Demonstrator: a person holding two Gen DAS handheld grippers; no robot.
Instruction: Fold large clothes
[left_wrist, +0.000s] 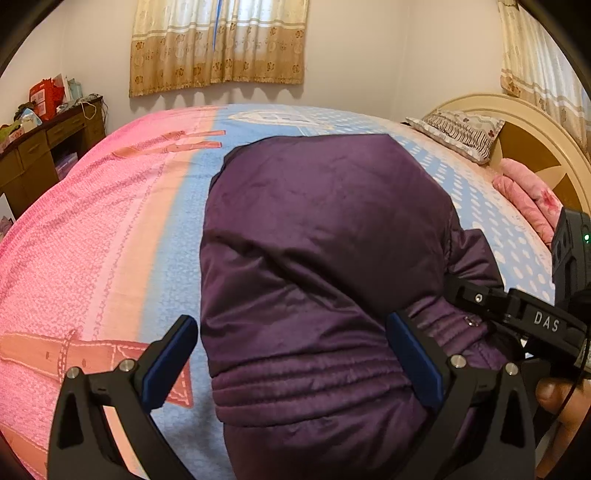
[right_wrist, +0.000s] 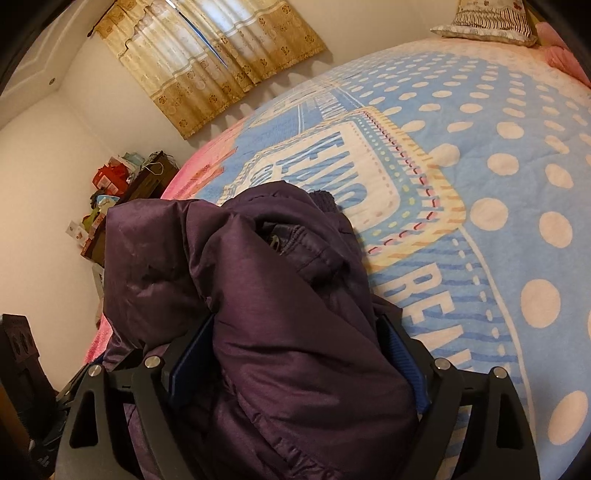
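- Presently, the purple padded jacket (left_wrist: 325, 266) lies on the blue and pink bedspread (left_wrist: 103, 236), near the bed's near edge, already gathered into a thick bundle.
- Left gripper (left_wrist: 291, 365): jaws stand wide, one pad off the jacket's side on the bedspread at 7 o'clock, the other on or just above the ribbed hem at 5 o'clock. The jaws straddle the hem but do not pinch it.
- Right gripper (right_wrist: 295, 365): jaws stand wide with a heap of jacket fabric between them; whether the pads press it cannot be told, since the cloth hides their faces.
- Orientation: in the left wrist view the jacket's long axis runs from 6 o'clock to 12 o'clock, ribbed hem nearest the camera, far end pointing toward the curtains (left_wrist: 218, 44). A sleeve cuff (right_wrist: 306, 243) is tucked in toward 12 o'clock in the right wrist view.
- Risk one: the slick, puffy shell may spring open once let go, undoing the fold.
- Risk two: a wide jaw may catch only the top layer, dragging it off the layers beneath.
- Risk three: the bundle sits close to the bed's edge, so a pull toward 6 o'clock could slide it off.
- Risk four: the two grippers work close together and could collide.
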